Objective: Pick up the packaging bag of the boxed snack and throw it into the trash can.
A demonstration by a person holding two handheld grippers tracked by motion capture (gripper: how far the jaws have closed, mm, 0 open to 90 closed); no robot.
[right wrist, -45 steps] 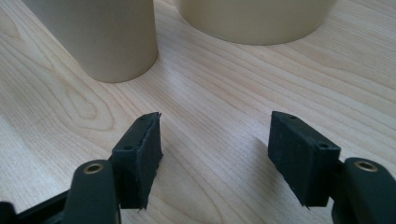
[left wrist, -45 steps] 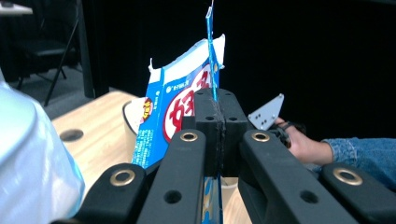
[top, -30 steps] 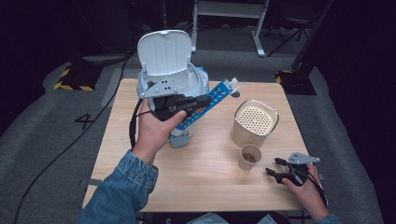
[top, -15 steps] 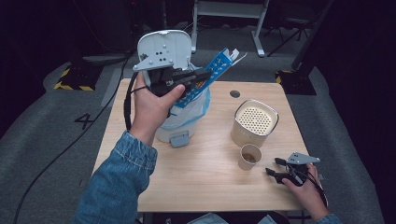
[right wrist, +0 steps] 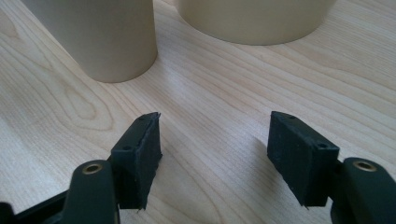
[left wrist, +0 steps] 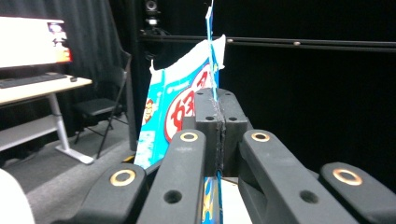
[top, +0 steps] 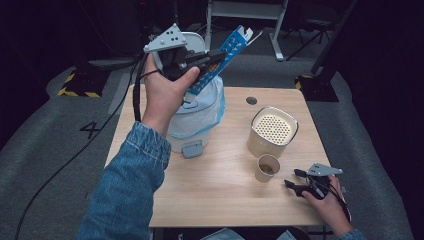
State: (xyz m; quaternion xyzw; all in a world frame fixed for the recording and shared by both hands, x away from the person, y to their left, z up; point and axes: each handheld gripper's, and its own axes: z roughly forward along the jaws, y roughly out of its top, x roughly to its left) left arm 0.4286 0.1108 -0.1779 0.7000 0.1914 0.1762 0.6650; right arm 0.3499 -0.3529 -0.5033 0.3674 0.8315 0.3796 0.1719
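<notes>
Left gripper point(top: 212, 59) jaws clamped on blue packet point(top: 220, 57) above bin point(top: 197, 120), right gripper point(top: 298, 181) jaws wide
</notes>
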